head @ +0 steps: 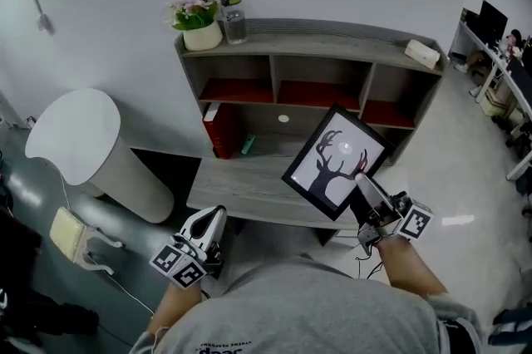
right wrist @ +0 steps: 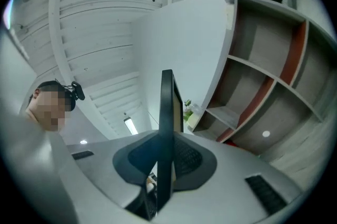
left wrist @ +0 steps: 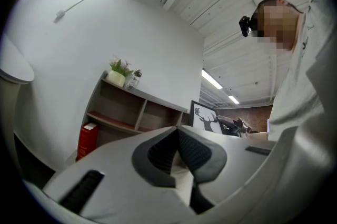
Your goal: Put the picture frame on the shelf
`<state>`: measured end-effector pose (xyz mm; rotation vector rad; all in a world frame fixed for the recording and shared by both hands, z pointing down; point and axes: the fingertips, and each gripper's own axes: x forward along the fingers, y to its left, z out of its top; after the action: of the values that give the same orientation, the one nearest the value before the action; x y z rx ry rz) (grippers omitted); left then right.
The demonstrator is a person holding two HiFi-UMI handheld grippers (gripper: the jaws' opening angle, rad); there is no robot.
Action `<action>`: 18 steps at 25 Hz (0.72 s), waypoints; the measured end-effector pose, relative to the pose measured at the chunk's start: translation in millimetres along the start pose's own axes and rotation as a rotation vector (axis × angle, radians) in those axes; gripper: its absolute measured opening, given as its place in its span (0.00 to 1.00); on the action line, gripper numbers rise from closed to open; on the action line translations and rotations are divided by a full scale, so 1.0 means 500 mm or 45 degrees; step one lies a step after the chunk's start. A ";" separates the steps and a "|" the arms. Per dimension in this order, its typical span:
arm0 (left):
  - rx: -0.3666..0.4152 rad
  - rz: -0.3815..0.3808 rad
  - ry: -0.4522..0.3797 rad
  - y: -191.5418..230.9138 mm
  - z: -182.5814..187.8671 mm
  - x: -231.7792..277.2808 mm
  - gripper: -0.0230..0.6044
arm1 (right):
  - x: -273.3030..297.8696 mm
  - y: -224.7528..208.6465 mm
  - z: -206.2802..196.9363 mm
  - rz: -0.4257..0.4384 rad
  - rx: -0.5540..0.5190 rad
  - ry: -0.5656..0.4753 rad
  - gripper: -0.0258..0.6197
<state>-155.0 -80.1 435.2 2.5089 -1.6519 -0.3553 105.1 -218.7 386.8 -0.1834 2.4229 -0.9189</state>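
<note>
Picture frame held in the air in front of a grey shelf, pinched in the right jaws.

Clamped edge-on between the jaws of the right gripper, at the lower right border of the picture frame. Tilted in the air over the wide lower deck of the shelf, black deer print facing up, touching nothing but the jaws. Pressed together on nothing at the left gripper, low beside the person's body. Beyond, a red book in a lower compartment and a flower pot on top. Probably light and stiff, likely with a breakable glazed face, and apt to swing from a one-edge pinch. Best gripped on the black border, never across the print.
</note>
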 end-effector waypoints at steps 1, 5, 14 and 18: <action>0.004 0.003 0.002 -0.003 -0.001 0.031 0.08 | 0.002 -0.017 0.024 0.004 -0.011 0.003 0.15; 0.042 0.002 0.014 -0.016 -0.001 0.142 0.08 | 0.002 -0.075 0.109 0.000 -0.172 0.041 0.15; 0.082 -0.001 0.088 -0.025 -0.026 0.299 0.08 | 0.004 -0.148 0.138 -0.003 -0.632 0.307 0.15; 0.092 -0.021 0.131 -0.017 -0.038 0.342 0.08 | 0.022 -0.169 0.144 0.000 -0.763 0.358 0.15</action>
<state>-77.6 -234.0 429.3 2.5464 -1.6349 -0.1682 128.6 -327.5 392.2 -0.2833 2.9007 -0.1973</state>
